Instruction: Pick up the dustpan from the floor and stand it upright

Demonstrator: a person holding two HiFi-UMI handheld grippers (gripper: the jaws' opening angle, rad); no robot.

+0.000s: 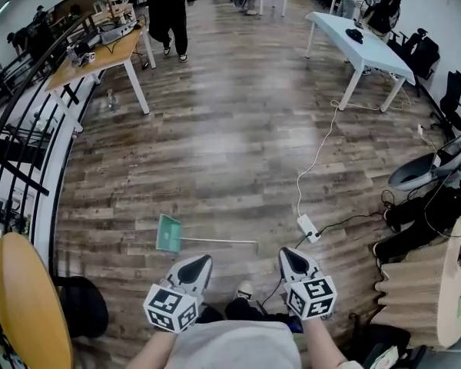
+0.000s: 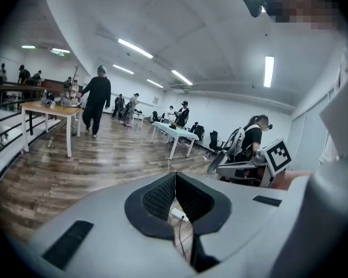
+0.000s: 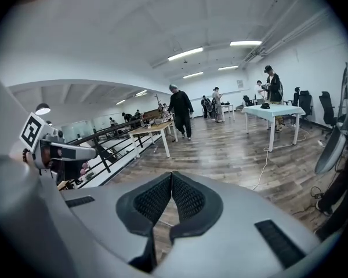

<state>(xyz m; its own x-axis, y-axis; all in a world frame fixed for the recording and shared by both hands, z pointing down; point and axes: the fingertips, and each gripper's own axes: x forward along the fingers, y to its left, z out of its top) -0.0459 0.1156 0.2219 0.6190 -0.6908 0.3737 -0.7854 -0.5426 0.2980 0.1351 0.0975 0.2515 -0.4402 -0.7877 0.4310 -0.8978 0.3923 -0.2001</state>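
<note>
The dustpan (image 1: 169, 233) lies flat on the wooden floor in the head view, a green pan with a long thin white handle (image 1: 223, 241) running to the right. My left gripper (image 1: 203, 262) hovers just below and right of the pan, apart from it. My right gripper (image 1: 289, 254) is past the handle's far end. Both point forward across the floor. In the left gripper view the jaws (image 2: 175, 177) meet at their tips with nothing between them. The right gripper view shows its jaws (image 3: 171, 177) closed and empty too.
A white power strip (image 1: 307, 227) with a white cable and black leads lies right of the handle. A seated person (image 1: 419, 217) and a corrugated cardboard stack (image 1: 419, 290) are at the right. A railing (image 1: 31, 129), a wooden table (image 1: 107, 52) and a yellow chair (image 1: 27, 306) line the left.
</note>
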